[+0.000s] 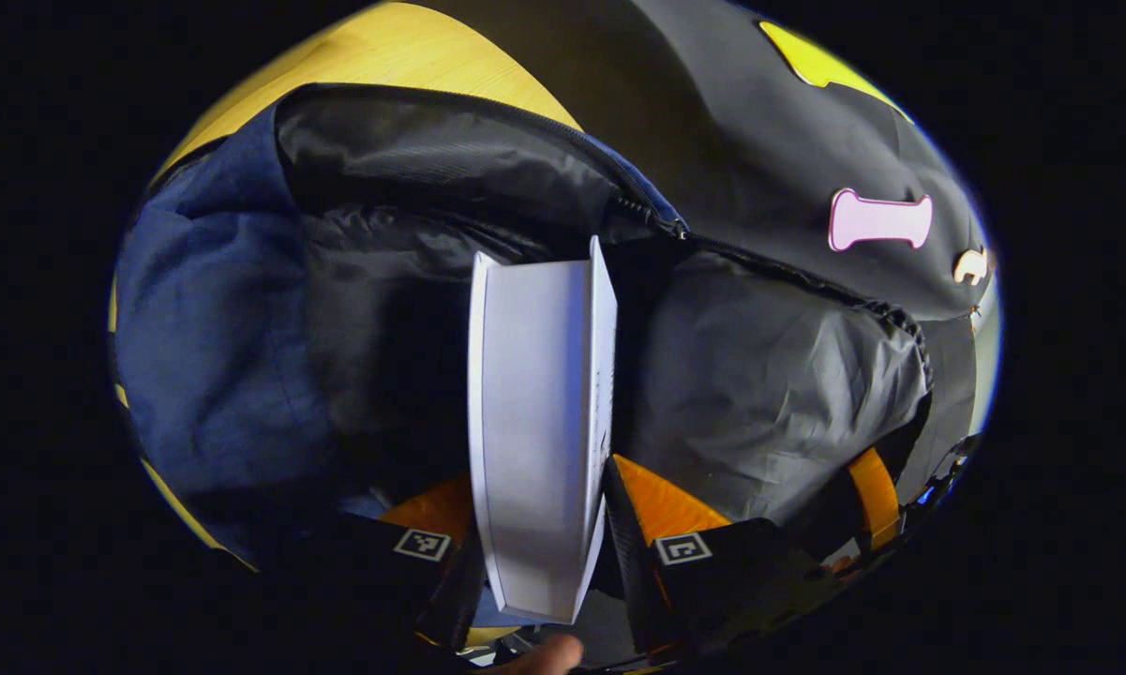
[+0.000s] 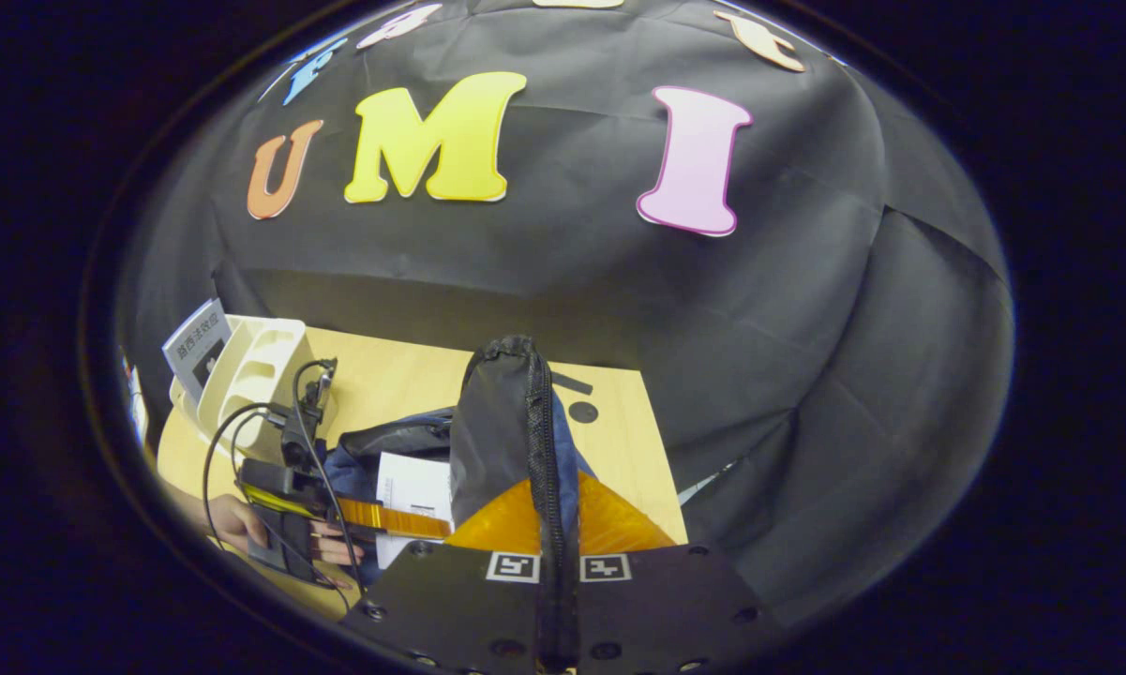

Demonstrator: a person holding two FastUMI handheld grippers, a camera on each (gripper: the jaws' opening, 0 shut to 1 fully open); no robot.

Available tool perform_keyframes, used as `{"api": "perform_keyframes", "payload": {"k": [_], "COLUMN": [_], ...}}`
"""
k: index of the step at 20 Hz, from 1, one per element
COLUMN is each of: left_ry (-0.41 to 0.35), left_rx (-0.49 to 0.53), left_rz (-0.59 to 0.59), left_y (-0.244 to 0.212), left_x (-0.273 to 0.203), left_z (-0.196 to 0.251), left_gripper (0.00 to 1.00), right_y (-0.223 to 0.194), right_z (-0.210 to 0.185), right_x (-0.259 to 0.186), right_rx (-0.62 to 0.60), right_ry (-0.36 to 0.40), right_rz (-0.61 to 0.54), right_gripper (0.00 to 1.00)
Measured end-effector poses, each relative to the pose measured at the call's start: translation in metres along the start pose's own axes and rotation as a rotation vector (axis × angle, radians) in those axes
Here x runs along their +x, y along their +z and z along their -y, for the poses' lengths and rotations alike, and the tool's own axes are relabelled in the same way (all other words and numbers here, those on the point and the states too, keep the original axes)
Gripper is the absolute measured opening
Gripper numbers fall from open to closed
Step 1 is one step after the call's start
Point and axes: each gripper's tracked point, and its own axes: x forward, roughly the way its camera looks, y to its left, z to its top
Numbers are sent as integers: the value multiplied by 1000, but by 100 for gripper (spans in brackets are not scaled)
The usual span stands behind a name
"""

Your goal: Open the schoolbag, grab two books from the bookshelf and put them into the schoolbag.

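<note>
The blue schoolbag [image 1: 216, 347] lies open on the table, its black lining [image 1: 769, 394] exposed below the zipper [image 1: 656, 220]. My left gripper [image 1: 546, 511] is shut on a white book [image 1: 539, 422], held edge-on with its far end down inside the bag's opening. In the right gripper view, my right gripper [image 2: 548, 511] is shut on the bag's flap [image 2: 506, 422], holding the zippered edge up. The left gripper [image 2: 403, 520] with the book [image 2: 417, 487] appears there at the lower left, over the bag.
A white bookshelf rack [image 2: 253, 366] stands at the table's far left with a book [image 2: 197, 342] leaning in it. The wooden table [image 2: 619, 450] ends just right of the bag. A hand [image 2: 230, 520] and cables sit at the left edge.
</note>
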Motion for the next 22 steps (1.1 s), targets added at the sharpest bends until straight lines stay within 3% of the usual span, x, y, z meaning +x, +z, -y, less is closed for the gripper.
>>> {"api": "perform_keyframes", "payload": {"k": [1, 2, 4, 5, 6, 10, 17, 22], "left_ry": [39, 72, 146, 183, 219, 330, 509, 607], "left_rx": [5, 1, -11, -15, -7, 85, 452, 517], "left_rz": [-18, -29, -53, -76, -96, -109, 14, 12], "left_y": [-3, -5, -9, -12, -16, -12, 20, 16], "left_x": [-2, -2, -6, -10, -17, -48, -123, -179], "left_z": [-6, -8, -13, -17, -22, -16, 1, -4], "left_gripper": [73, 85, 84, 94, 88, 88, 88, 88], "right_y": [-1, -1, -2, -4, -6, -7, -8, -8], "right_z": [-1, -1, -3, -4, -4, -8, -19, -27], "right_x": [0, 0, 0, 1, 1, 3, 0, 0], "right_rx": [-3, -5, -7, -9, -13, -16, -23, -37], "right_ry": [-1, -1, -1, 0, -1, 3, 3, -5], "right_rz": [1, 1, 3, 3, 1, 3, 14, 20], "right_gripper": [1, 0, 0, 0, 1, 4, 1, 1]}}
